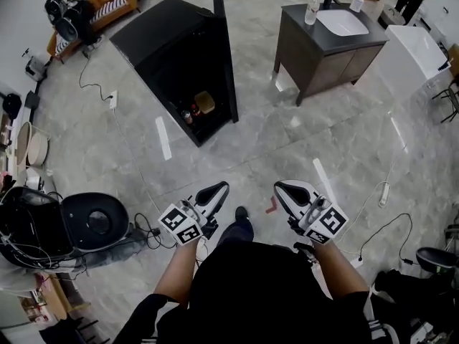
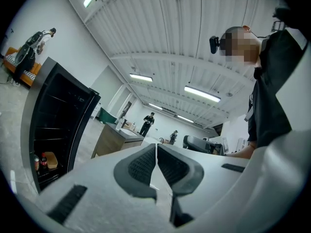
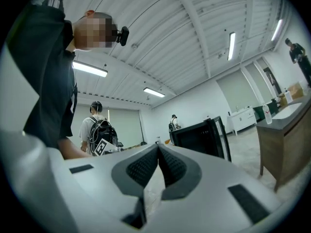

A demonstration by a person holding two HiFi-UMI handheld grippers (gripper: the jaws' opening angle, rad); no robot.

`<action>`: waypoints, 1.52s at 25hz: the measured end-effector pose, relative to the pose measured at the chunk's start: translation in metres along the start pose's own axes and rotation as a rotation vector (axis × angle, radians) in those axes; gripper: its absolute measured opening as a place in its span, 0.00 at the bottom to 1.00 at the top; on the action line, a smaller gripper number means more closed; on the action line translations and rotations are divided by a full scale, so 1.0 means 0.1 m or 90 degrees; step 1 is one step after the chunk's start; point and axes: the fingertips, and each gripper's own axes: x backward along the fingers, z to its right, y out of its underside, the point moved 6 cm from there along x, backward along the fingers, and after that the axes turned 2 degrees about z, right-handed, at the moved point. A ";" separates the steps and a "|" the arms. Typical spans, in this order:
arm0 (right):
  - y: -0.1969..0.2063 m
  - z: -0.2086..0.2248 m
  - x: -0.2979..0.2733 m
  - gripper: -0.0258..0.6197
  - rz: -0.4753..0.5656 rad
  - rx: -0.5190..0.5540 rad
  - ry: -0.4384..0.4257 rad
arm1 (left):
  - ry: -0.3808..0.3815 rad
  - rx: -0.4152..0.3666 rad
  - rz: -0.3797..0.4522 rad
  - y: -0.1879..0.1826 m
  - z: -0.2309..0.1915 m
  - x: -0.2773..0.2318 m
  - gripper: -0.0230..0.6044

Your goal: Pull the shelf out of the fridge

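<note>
Standing well back from the black fridge (image 1: pixel 179 56), the person holds the left gripper (image 1: pixel 223 187) and the right gripper (image 1: pixel 279 186) close to the body, each with its fingers (image 2: pixel 140 167) pressed together and nothing between them. The fridge's door (image 1: pixel 225 56) is open and the shelf (image 2: pixel 53 128) sits inside, well apart from both grippers. A few bottles (image 1: pixel 191 113) and a yellowish pack (image 1: pixel 205 102) stand low in the cabinet. I reckon the walk over is the first hazard, since a cable (image 1: pixel 133 156) trails across the floor just left of the path and is easy to snag. At the fridge, fingers this tight cannot take the shelf's edge, so they must open first. A lopsided pull could jam the shelf or knock the bottles over
</note>
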 end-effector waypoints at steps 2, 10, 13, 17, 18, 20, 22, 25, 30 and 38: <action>-0.07 0.13 -0.18 0.08 -0.001 0.004 -0.001 | 0.008 0.003 0.003 -0.10 -0.17 -0.11 0.08; -0.24 0.51 -0.58 0.08 -0.030 0.005 0.003 | 0.030 0.023 0.006 -0.34 -0.58 -0.50 0.08; -0.23 0.68 -0.70 0.08 -0.036 -0.005 -0.013 | 0.016 0.026 0.009 -0.36 -0.67 -0.56 0.08; -0.21 0.95 -0.95 0.08 -0.033 -0.017 -0.057 | -0.034 0.029 0.020 -0.36 -0.88 -0.56 0.08; -0.22 1.05 -1.01 0.08 -0.030 -0.019 -0.069 | -0.049 0.028 0.025 -0.38 -0.95 -0.59 0.08; -0.26 1.28 -1.14 0.08 -0.026 -0.021 -0.096 | -0.082 0.020 0.037 -0.47 -1.09 -0.68 0.08; -0.27 1.51 -1.22 0.08 -0.033 -0.025 -0.124 | -0.116 0.012 0.054 -0.56 -1.18 -0.78 0.08; -0.27 1.82 -1.30 0.08 -0.042 -0.035 -0.156 | -0.158 0.007 0.069 -0.61 -1.24 -0.93 0.08; -0.42 2.30 -1.42 0.08 -0.041 -0.053 -0.204 | -0.209 -0.009 0.081 -0.77 -1.29 -1.26 0.08; -0.31 2.77 -1.64 0.08 -0.079 -0.088 -0.305 | -0.314 0.013 0.111 -0.67 -1.25 -1.45 0.08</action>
